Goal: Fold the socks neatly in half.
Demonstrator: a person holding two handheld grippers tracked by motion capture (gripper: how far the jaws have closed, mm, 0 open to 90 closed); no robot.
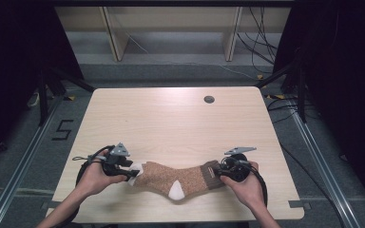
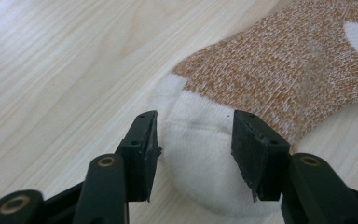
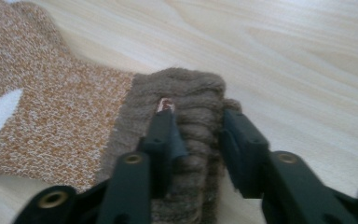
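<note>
A speckled orange-brown sock lies flat across the near part of the wooden table, with a white heel patch. Its white toe points left and its brown ribbed cuff points right. My left gripper is at the toe end. Its jaws stand apart on either side of the toe, which lies between them untouched. My right gripper is down on the cuff, and a ridge of ribbed fabric is bunched between its jaws.
A round dark grommet sits in the table near its far edge. Beyond the table are shelf legs and loose cables on the floor. Black frame posts stand at both sides.
</note>
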